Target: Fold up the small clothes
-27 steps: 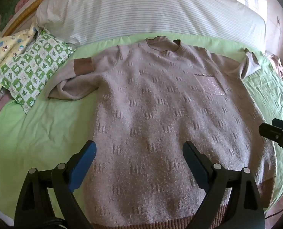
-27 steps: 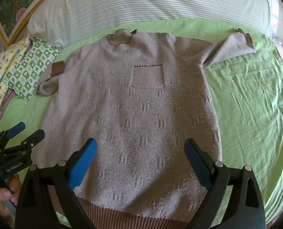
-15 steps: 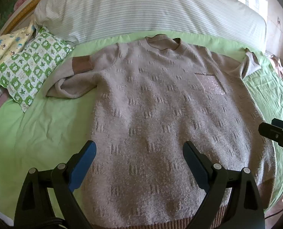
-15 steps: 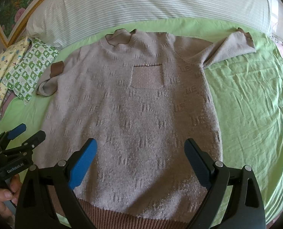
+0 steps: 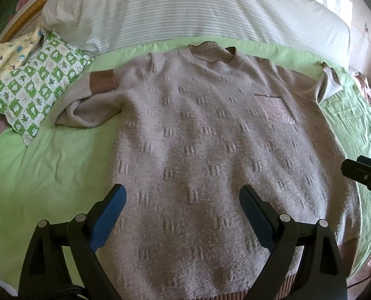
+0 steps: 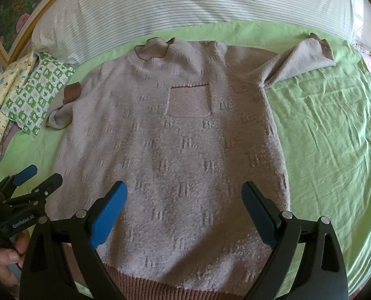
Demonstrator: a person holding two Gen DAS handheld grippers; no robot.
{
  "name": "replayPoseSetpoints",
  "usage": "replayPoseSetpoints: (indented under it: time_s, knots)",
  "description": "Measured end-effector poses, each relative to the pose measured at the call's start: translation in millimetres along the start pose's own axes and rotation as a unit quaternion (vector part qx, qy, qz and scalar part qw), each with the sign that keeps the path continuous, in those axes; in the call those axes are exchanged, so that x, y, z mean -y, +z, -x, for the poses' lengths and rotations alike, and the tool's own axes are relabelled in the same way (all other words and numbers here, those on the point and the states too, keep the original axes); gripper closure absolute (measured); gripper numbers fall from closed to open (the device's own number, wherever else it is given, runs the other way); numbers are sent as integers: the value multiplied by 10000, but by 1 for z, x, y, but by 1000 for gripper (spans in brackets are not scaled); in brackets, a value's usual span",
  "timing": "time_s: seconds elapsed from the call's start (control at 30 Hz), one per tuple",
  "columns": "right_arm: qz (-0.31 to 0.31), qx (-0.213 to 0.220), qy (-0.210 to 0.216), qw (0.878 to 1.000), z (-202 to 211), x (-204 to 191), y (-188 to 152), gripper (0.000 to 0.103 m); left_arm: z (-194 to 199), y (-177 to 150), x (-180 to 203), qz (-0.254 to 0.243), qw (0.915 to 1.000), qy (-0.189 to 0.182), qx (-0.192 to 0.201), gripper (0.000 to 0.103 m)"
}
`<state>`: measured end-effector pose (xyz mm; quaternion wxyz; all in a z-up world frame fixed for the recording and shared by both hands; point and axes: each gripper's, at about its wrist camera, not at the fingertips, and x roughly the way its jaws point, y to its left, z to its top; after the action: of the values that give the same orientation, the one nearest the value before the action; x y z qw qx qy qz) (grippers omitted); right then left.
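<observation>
Two black grippers with blue finger pads hover above the near hem of the garment, each spread wide and grasping nothing: the left gripper (image 5: 183,200) above the left half of the body, the right gripper (image 6: 184,197) above the lower middle. From the right wrist view the left gripper's tips (image 6: 36,177) show at the left edge, held by a bare hand (image 6: 6,257); from the left wrist view only a black tip of the right gripper (image 5: 363,172) shows at the right edge.

Beneath them a beige knitted sweater with a brown ribbed hem and cuffs (image 6: 180,150) lies flat, front up, on a light green bedsheet (image 6: 335,137), hem nearest and round collar (image 5: 214,55) farthest. Its chest pocket (image 6: 189,101) sits below the collar. One sleeve (image 5: 90,102) is doubled back on itself beside a green-and-white checked pillow (image 5: 38,92); the other sleeve (image 6: 300,60) stretches outward. Beyond the collar lies a long white striped bolster (image 5: 198,12).
</observation>
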<state>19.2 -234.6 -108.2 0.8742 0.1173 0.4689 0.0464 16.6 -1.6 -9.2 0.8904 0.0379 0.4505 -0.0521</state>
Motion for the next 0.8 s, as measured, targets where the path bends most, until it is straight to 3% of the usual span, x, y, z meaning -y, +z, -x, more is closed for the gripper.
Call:
replayPoseSetpoints:
  time_s: [0.47,0.8]
  knots:
    - [-244,-5,-40,9997,-7,23,15,10,-17,19,5,-4,9999,112,81,10]
    - [-929,289,-417,9944,-13,92,74,10,-45,70,-13,309,9993,171,118,10]
